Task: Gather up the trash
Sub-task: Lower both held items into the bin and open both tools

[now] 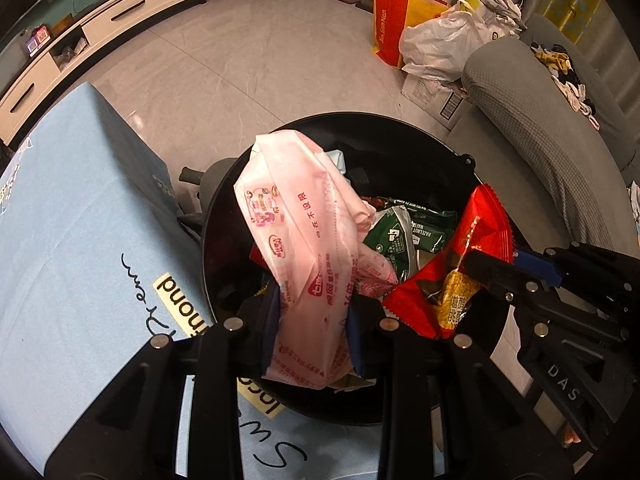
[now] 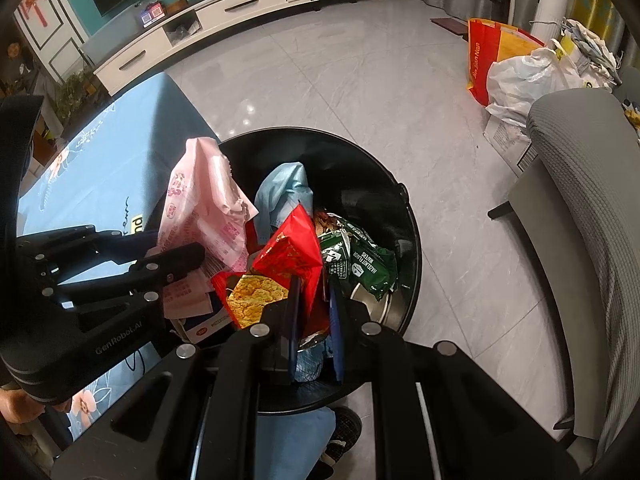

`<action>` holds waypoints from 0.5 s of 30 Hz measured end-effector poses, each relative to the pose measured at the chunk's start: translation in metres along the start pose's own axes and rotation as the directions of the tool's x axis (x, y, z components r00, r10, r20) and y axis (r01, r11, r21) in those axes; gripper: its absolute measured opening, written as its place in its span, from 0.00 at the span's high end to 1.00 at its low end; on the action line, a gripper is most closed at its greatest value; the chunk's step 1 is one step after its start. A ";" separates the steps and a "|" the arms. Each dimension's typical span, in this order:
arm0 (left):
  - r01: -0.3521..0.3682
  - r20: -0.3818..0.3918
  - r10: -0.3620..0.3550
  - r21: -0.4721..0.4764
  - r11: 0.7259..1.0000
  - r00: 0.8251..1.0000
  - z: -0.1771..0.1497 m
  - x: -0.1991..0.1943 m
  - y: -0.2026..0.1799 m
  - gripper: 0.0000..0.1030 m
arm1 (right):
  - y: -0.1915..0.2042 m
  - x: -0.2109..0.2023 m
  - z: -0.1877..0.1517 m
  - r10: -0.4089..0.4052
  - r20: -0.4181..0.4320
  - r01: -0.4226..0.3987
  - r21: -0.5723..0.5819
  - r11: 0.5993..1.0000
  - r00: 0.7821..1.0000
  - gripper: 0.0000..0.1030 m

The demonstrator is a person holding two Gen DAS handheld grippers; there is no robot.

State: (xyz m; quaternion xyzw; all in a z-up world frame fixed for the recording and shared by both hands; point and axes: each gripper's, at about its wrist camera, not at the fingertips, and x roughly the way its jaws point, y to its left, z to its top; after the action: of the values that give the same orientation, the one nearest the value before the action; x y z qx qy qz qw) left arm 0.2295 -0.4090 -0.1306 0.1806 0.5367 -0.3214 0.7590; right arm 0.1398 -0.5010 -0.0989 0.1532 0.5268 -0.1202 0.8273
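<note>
Both our jaws clamped: left gripper [image 1: 312, 320] pinching pink wrapper [image 1: 296, 236], right gripper [image 2: 314, 320] pinching red snack bag [image 2: 290, 260]. We hold both wrappers over black bin [image 2: 320, 138], their lower ends inside its rim. Within bin: green hazelnut wafer packet [image 2: 368, 262], light blue wrapper [image 2: 286, 190], more packaging underneath, partly hidden. Blue cloth-covered table [image 1: 76, 208] touching bin's left side. Grey sofa [image 2: 592, 208] right of bin. White plastic bag [image 2: 524, 76] and red-yellow shopping bag [image 2: 482, 56] beyond bin, well apart, on floor.
</note>
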 end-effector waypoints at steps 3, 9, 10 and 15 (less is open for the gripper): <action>-0.001 -0.004 0.001 0.004 1.000 1.000 0.000 0.001 -0.001 0.70 | 0.001 0.000 -0.001 0.001 -0.001 -0.001 0.001 1.000 1.000 0.87; -0.003 -0.007 0.003 0.006 1.000 1.000 0.000 0.004 -0.001 0.70 | 0.001 0.001 0.000 0.003 -0.001 -0.003 0.002 1.000 1.000 0.87; -0.004 -0.008 0.004 0.006 1.000 1.000 0.000 0.004 -0.001 0.70 | 0.001 0.001 0.000 0.004 -0.001 -0.004 0.002 1.000 1.000 0.87; -0.007 -0.013 0.007 0.005 1.000 1.000 0.000 0.006 -0.001 0.70 | 0.002 0.003 -0.001 0.006 -0.005 -0.006 0.001 1.000 1.000 0.87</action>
State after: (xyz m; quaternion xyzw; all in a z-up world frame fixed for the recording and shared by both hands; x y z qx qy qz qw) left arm 0.2304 -0.4115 -0.1365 0.1864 0.5400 -0.3190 0.7562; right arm 0.1406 -0.4991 -0.1017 0.1556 0.5283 -0.1176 0.8264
